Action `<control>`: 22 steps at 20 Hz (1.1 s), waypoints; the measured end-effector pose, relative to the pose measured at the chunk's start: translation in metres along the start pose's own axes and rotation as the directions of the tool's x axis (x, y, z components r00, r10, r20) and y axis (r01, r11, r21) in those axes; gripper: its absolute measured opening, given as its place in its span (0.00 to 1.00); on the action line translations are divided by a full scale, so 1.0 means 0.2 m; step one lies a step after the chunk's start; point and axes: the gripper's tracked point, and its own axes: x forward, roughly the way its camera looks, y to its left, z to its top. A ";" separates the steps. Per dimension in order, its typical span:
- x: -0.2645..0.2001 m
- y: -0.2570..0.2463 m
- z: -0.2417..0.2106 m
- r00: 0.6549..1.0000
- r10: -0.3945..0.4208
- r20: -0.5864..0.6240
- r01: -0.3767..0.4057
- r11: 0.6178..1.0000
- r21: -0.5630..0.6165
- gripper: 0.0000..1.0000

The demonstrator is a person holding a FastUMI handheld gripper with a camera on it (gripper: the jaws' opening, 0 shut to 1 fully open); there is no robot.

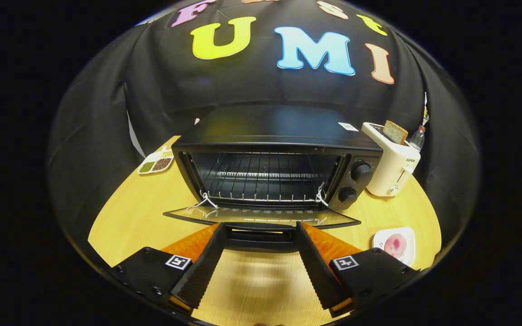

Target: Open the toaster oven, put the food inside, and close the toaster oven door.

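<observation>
Gripper view: toaster oven point(270, 149) mid worktop point(125, 217), door point(261, 216) dropped flat, rack point(261, 181) bare. Gripper point(261, 233) released, fingers spread wide w/ tips at either end of the door handle point(261, 234); contact unclear, nothing held. Food = prob. pink item on small white plate point(396, 244), right of the fingers, near worktop edge, well apart from the oven mouth.

Risks: plate sits close to the edge, a clumsy approach could shove it off; food looks flat, so fingers may slip under-grip. Open door juts out btw gripper & rack; coming in low could bump it.

Around: white toaster point(390, 165) w/ bread slice point(395, 132) right of oven, bottle point(417, 138) behind it, divided dish point(156, 162) left. None block the path.
</observation>
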 end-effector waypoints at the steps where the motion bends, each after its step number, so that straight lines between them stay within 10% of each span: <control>1: 0.00 0.00 -0.03 1.000 -0.001 -0.013 0.001 1.000 -0.002 0.97; 22: -0.21 -0.39 -0.42 0.978 -0.016 -0.209 0.002 0.998 -0.066 0.98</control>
